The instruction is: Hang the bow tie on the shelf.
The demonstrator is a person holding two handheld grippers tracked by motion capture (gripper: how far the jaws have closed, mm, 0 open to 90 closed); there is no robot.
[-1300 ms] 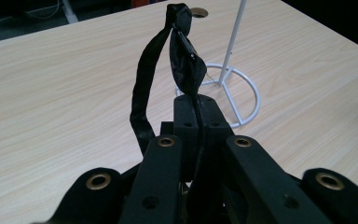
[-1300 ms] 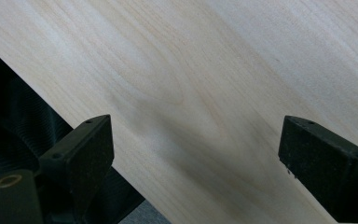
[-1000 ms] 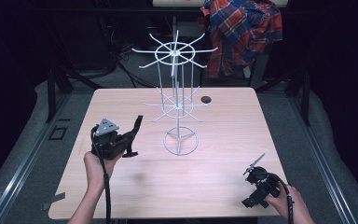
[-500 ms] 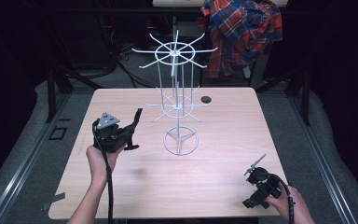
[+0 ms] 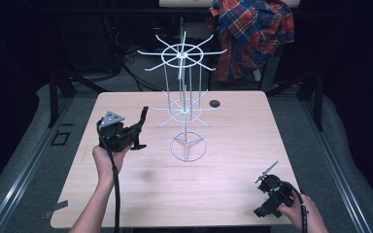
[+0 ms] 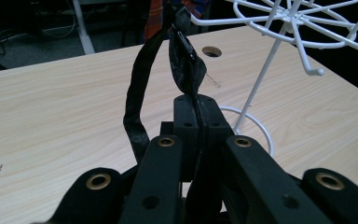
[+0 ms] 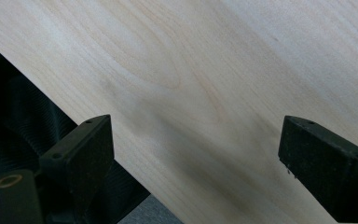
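Observation:
My left gripper (image 5: 137,130) is held over the table's left half, shut on a black strap (image 5: 144,115) whose free end curves upward. In the left gripper view the strap (image 6: 137,93) rises in a loop from between the closed jaws of the left gripper (image 6: 200,122). A white wire rack (image 5: 184,111) with hooked arms stands on a ring base at the table's middle, just right of the strap; one of its hooks (image 6: 313,71) hangs close by. My right gripper (image 5: 266,191) rests at the front right corner, and in its own view the right gripper (image 7: 196,154) is open over bare wood.
A round cable hole (image 5: 214,103) lies behind the rack on the wooden table (image 5: 233,145). A plaid shirt (image 5: 252,29) hangs beyond the far edge. The table's front edge (image 7: 74,112) runs right under my right gripper, with dark floor below.
My left gripper has drifted a little away from the person with the strap still in it. The right gripper has stayed where it was.

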